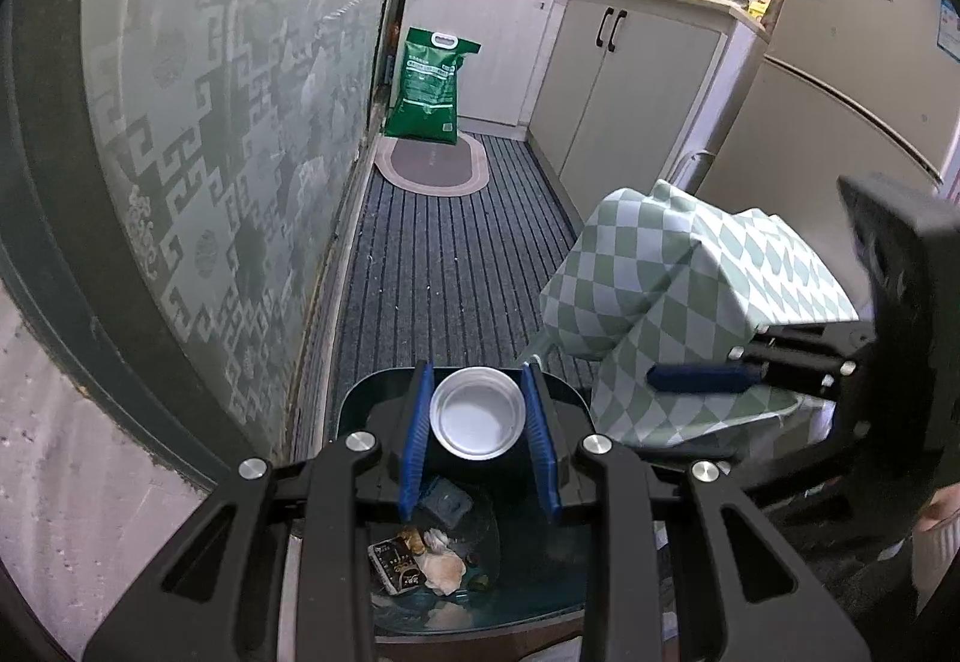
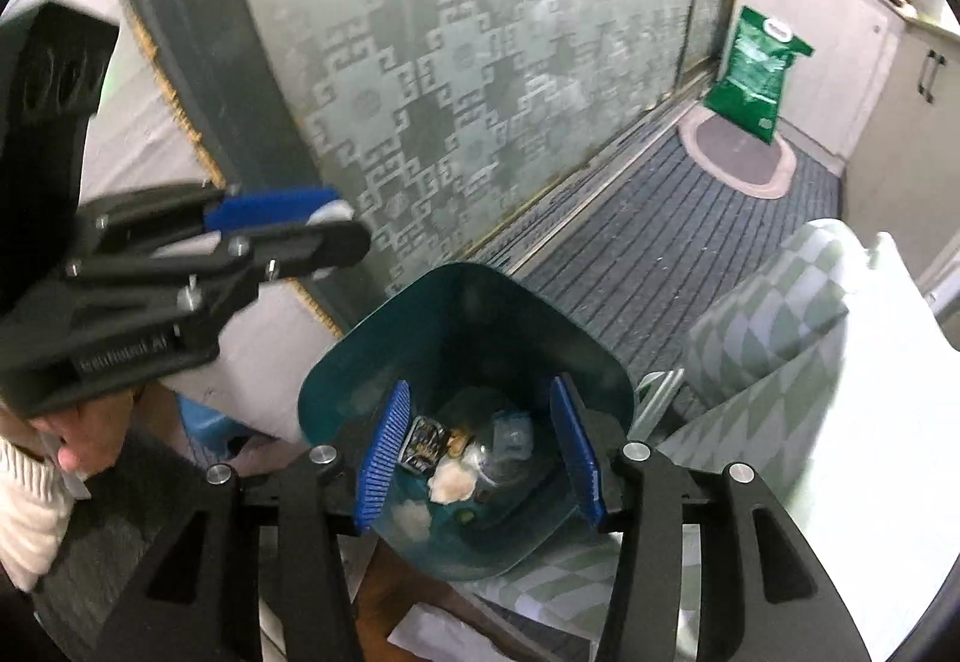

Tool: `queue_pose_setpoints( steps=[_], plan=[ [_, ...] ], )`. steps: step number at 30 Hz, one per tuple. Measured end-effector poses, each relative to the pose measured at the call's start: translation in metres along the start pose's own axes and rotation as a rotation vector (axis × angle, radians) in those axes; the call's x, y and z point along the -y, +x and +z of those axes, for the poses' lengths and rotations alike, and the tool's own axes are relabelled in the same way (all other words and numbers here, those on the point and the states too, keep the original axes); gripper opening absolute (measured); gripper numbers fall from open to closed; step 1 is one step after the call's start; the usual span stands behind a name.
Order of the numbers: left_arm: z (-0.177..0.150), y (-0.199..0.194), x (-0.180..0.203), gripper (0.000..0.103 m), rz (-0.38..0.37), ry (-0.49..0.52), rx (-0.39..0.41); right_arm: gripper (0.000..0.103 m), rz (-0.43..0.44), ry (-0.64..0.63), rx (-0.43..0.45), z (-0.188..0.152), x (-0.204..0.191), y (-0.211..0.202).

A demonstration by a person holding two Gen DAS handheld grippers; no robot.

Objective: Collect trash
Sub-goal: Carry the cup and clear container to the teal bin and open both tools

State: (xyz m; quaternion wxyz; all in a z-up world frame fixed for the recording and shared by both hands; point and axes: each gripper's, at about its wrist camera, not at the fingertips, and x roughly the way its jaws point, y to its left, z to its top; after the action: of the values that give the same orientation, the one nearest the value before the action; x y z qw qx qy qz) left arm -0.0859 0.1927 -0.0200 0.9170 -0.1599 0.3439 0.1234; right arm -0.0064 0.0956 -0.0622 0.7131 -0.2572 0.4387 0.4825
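Observation:
My left gripper (image 1: 478,422) is shut on a white paper cup (image 1: 477,413), holding it mouth-up over the dark teal trash bin (image 1: 360,398). Wrappers and crumpled tissue (image 1: 420,560) lie at the bin's bottom. In the right wrist view the same bin (image 2: 468,314) stands below my right gripper (image 2: 480,446), which is open and empty above its rim, with the trash (image 2: 450,458) visible between the blue pads. The left gripper (image 2: 288,224) shows at upper left there, the cup's white edge (image 2: 333,212) between its pads. The right gripper (image 1: 696,380) shows at the right in the left view.
A frosted patterned glass door (image 1: 228,152) runs along the left. A chair with a green checkered cover (image 1: 672,296) stands right of the bin. A striped floor mat (image 1: 456,266), an oval rug (image 1: 432,164), a green sack (image 1: 429,86), cabinets and a fridge (image 1: 840,92) lie beyond.

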Motion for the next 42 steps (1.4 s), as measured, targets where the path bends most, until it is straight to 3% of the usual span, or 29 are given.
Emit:
queue_pose_setpoints(
  steps=[16,29,30,36,42],
  plan=[
    [-0.004,0.056,0.024,0.032,-0.003,0.024,-0.098,0.050,-0.044,0.092,0.111,-0.008,0.034,-0.043],
    [-0.008,0.089,0.041,0.035,0.073,0.029,-0.199,0.059,-0.072,0.142,0.155,-0.033,0.062,-0.083],
    [-0.007,0.087,0.044,0.037,0.070,0.037,-0.192,0.059,-0.072,0.142,0.157,-0.035,0.063,-0.085],
    [0.001,0.054,0.067,0.069,0.040,0.123,-0.074,0.066,-0.055,0.134,0.147,-0.037,0.059,-0.089],
    [-0.010,0.034,0.069,0.084,0.064,0.118,-0.048,0.080,-0.047,0.096,0.140,-0.042,0.047,-0.094]
  ],
)
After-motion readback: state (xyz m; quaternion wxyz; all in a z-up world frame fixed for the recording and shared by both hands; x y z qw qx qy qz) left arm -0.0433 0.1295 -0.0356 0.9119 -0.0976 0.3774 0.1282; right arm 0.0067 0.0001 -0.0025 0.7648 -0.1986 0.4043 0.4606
